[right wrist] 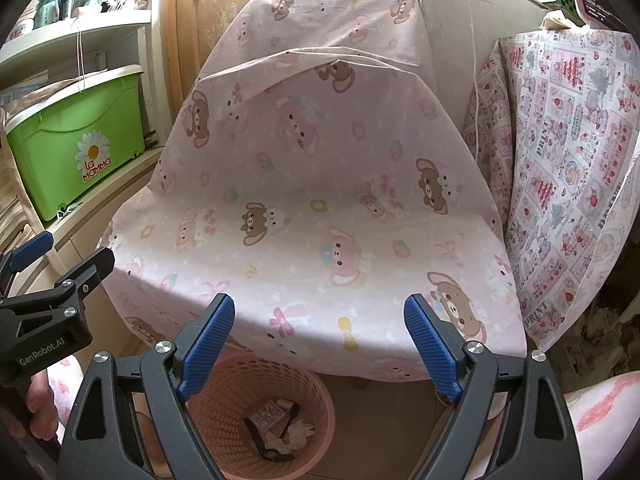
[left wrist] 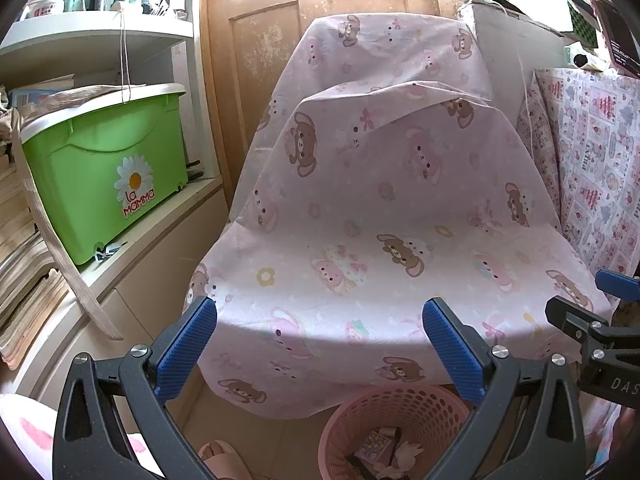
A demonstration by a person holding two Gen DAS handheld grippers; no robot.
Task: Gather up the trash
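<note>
Trash [right wrist: 280, 426] in pink basket [right wrist: 320, 408], green bin [left wrist: 108, 168] (La Mamma)

- Chair draped in pink bear-print sheet [left wrist: 372, 208], filling the centre.
- Green storage box [left wrist: 108, 176] with a daisy sticker, at 9 o'clock on a white shelf [left wrist: 160, 216].
- Wooden door [left wrist: 264, 40] at 12 o'clock.
- Patterned cloth [right wrist: 568, 168] at 3 o'clock.

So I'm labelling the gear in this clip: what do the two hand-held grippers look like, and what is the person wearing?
Each hand-held gripper, left and right, has dark grey angular arms with triangular cut-outs, silver screw heads and ribbed blue pads. The left one's body reads "GenRobot.AI" in white. The person wears white clothing with pink prints and a pink slipper.
</note>
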